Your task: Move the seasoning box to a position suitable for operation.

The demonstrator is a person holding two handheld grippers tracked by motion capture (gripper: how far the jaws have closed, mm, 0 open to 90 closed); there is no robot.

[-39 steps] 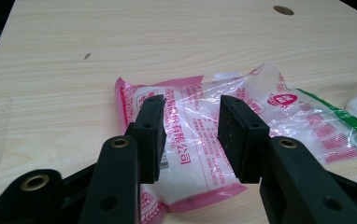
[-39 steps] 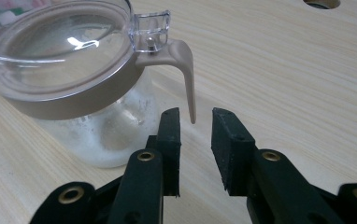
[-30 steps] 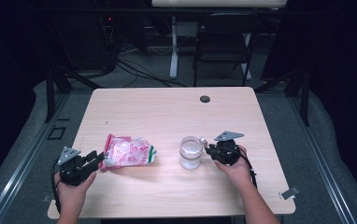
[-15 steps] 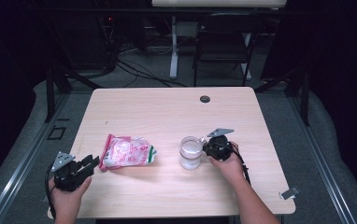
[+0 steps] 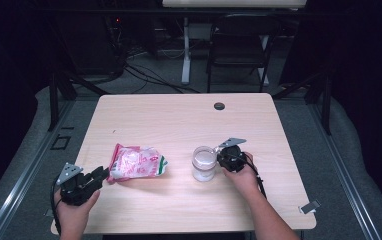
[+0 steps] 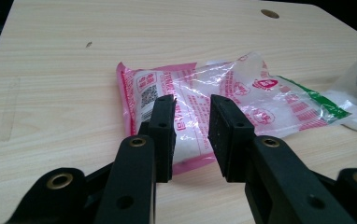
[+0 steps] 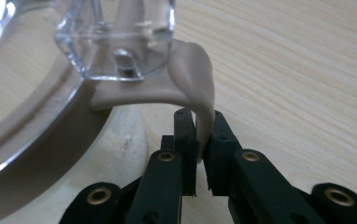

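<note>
My right claw (image 7: 199,140) lies low beside the jar (image 5: 203,163), pinching its beige tab (image 7: 193,79); my left claw (image 6: 193,135), closing, gapes at the packet (image 6: 223,105); jar cropped.

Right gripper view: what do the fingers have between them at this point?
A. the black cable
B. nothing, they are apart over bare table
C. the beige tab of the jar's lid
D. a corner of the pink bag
C: in the right gripper view the right gripper has its fingers closed on the beige tab that curls down from the clear jar; the pink bag lies by the left gripper.
</note>
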